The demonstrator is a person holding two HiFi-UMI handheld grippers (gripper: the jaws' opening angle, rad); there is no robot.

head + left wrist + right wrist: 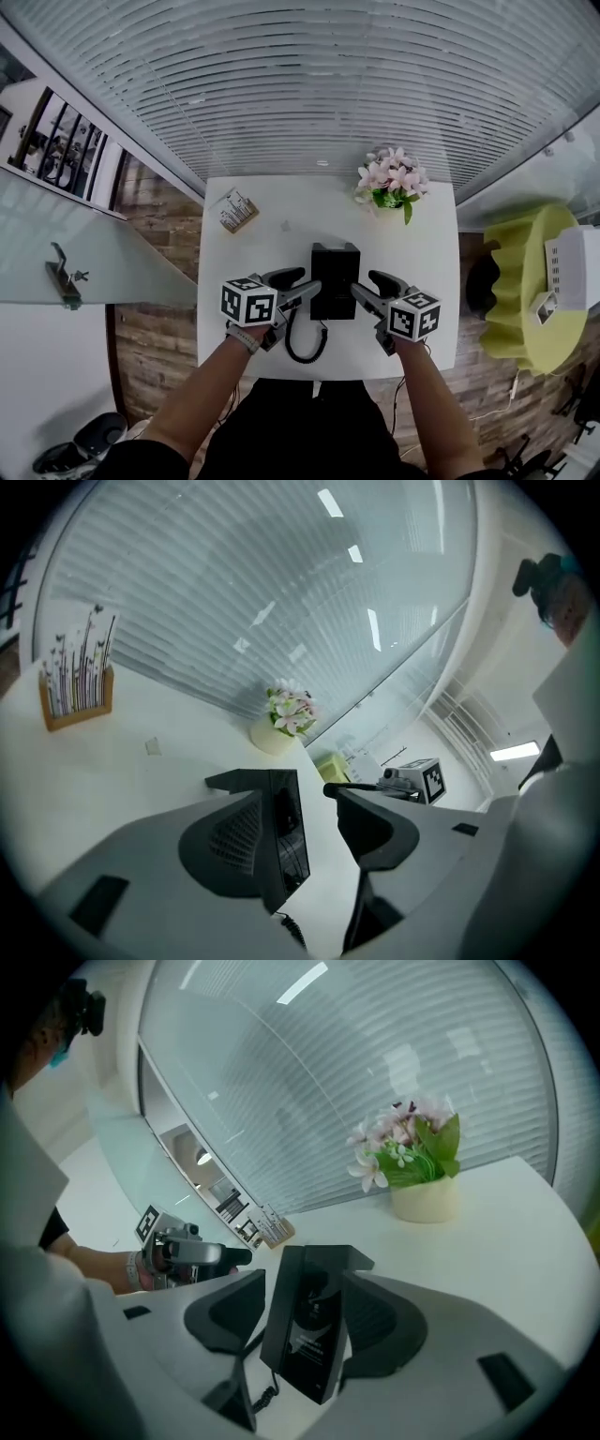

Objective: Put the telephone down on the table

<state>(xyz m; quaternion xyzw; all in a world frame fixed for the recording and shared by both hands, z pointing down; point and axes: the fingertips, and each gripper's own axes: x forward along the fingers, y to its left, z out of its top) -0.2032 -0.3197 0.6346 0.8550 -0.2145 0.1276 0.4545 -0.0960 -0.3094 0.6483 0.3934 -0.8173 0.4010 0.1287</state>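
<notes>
The right hand-held gripper [305, 1283] is clenched on the black, slab-shaped plastic telephone [309, 1344], with one jaw on each broad face. The left hand-held gripper [298, 803] is released. Its jaws straddle the telephone's other edge, one jaw close behind it and the other standing clear of the glossy face. We find the telephone upright between the two hand-held grippers, over the middle of the white square table [506, 1241]. We cannot tell whether its lower edge touches the table. The black coiled cord [305, 349] trails from its base onto the table, towards us.

We judge the telephone rigid, moderately light and smooth-faced, so it may slip. We take hold across the flat faces at mid-height, clear of the cord. The white pot of pink flowers [422, 1199] stands well apart.
</notes>
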